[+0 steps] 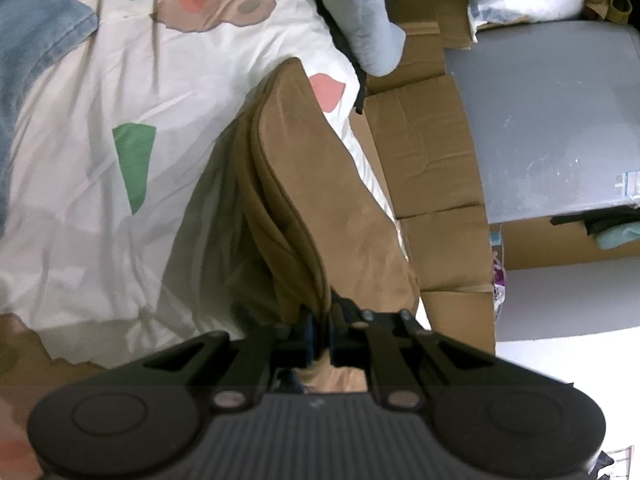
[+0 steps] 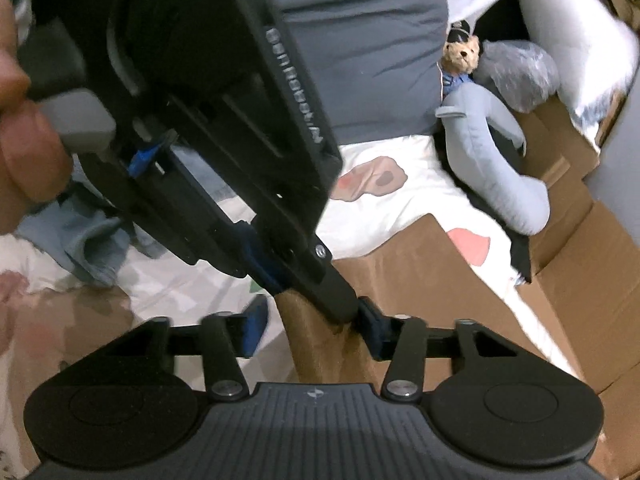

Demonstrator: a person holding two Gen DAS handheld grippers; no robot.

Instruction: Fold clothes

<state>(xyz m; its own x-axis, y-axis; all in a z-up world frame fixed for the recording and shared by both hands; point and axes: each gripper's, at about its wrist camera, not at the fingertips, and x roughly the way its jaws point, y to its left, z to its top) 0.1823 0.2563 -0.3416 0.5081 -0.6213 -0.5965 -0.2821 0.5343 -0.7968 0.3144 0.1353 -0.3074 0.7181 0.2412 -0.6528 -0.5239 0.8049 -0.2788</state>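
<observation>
I see white raised lettering along the left gripper point(image 2: 320, 304) body edge, but I cannot read it.

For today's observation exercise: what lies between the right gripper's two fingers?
In the right wrist view, the right gripper stands with its jaws apart, and between them lie the brown garment and the tip of the left gripper, which is clamped on that cloth.

A brown garment point(image 1: 312, 184), soft and suede-like, is shown bunched into lengthwise folds, held up at its near end and trailing across a white patterned bedsheet point(image 1: 100, 92).
</observation>
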